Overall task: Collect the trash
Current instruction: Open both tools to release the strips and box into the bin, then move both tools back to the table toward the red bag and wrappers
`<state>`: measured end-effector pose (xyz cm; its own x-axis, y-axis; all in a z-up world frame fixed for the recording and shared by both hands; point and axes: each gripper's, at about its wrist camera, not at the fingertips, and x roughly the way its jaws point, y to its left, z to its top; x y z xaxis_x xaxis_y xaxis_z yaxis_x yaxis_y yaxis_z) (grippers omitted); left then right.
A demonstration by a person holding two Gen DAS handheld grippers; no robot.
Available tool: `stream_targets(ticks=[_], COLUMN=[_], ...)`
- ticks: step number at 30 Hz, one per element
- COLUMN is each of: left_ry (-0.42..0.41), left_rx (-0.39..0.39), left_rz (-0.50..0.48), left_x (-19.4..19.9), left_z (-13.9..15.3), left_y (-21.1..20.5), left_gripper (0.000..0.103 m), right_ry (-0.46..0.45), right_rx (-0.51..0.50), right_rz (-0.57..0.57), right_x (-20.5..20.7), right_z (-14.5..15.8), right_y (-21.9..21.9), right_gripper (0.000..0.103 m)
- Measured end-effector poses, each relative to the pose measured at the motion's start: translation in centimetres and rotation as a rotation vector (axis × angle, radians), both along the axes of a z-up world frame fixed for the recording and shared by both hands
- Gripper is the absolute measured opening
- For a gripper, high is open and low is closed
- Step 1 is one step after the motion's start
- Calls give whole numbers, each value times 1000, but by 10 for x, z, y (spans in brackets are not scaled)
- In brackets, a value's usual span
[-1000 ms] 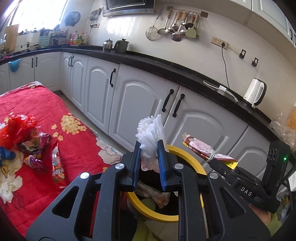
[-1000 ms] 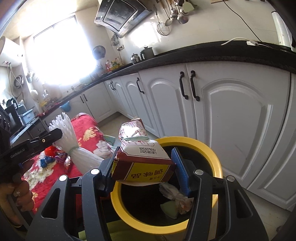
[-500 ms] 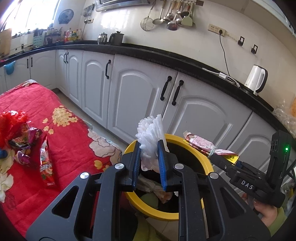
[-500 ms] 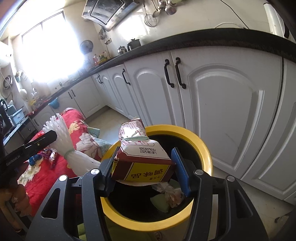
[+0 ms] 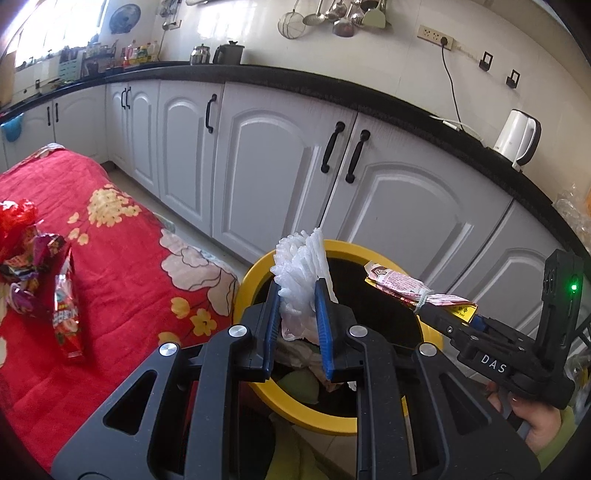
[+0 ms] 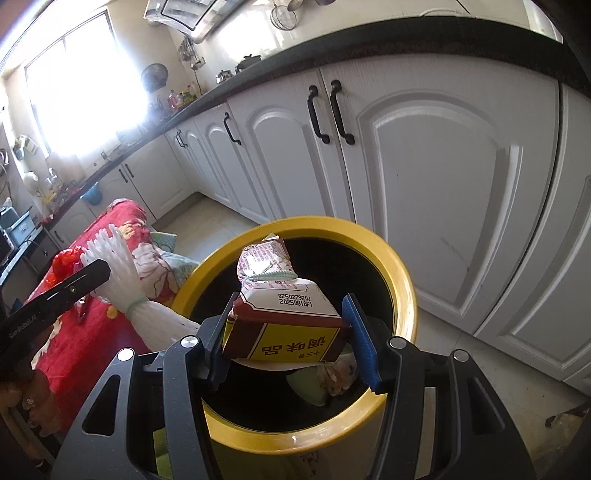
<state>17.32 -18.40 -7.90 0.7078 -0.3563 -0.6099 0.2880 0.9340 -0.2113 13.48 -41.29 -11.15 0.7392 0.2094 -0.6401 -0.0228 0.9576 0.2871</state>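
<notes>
White, ribbed plastic bundle [image 5: 301, 266] sits clamped in your left gripper [image 5: 298, 325]; your right gripper [image 6: 286, 332] grips a brown-yellow seasoning packet [image 6: 280, 314], both above the yellow-rimmed bin [image 6: 402, 288]. Its contents are hard to make out.

I see white cabinet doors [image 5: 266, 166] with black handles [image 5: 329, 152] under a black countertop [image 5: 332, 92]; a white kettle [image 5: 517, 142] stands on it; ladles [image 5: 332, 16] hang on the wall; a range hood [image 6: 192, 14] sits by the bright window [image 6: 81, 85]
</notes>
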Motion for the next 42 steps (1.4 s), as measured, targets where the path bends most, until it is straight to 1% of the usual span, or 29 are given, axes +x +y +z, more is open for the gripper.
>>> stream_targets(ticks=[6, 7, 8, 9, 11, 13, 15, 16, 17, 18, 19, 27, 39, 42], left_ry=[23, 28, 32, 38, 48, 56, 59, 61, 62, 63, 63, 55, -7, -24], left_rx=[8, 7, 6, 5, 2, -4, -7, -12, -21, -30, -34, -39, -47, -48], left_rz=[-1, 1, 2, 4, 13, 24, 38, 41, 43, 51, 55, 97, 150, 158], left_x=[3, 4, 4, 4, 5, 5, 5, 4, 4, 3, 3, -2, -16, -20], left_z=[-8, -9, -10, -11, -12, -12, -11, -10, -9, -8, -7, 3, 25, 29], left_y=[-3, -2, -2, -2, 0, 4, 7, 9, 12, 14, 16, 32, 58, 64], left_gripper=[16, 18, 24, 35, 48, 54, 69, 72, 79, 83, 92, 92, 92, 92], right_ry=[19, 20, 19, 16, 10, 3, -5, -8, -11, -14, -20, -55, -117, -135], right_rx=[3, 8, 11, 11, 8, 7, 9, 9, 8, 7, 8, 5, 2, -4], right_rz=[-4, -5, -7, -10, -16, -23, -29, -29, -30, -31, -31, -16, 41, 60], right_x=[3, 3, 3, 3, 2, 0, -1, -1, -2, -3, -4, -7, -15, -18], right_z=[-7, -7, -7, -7, -5, -3, -1, -1, 0, 1, 3, 15, 40, 47], right_y=[0, 0, 0, 0, 0, -1, -2, -3, -2, -2, -2, 7, 34, 44], right_gripper=[54, 59, 65, 66, 70, 75, 77, 78, 79, 80, 82, 84, 84, 86])
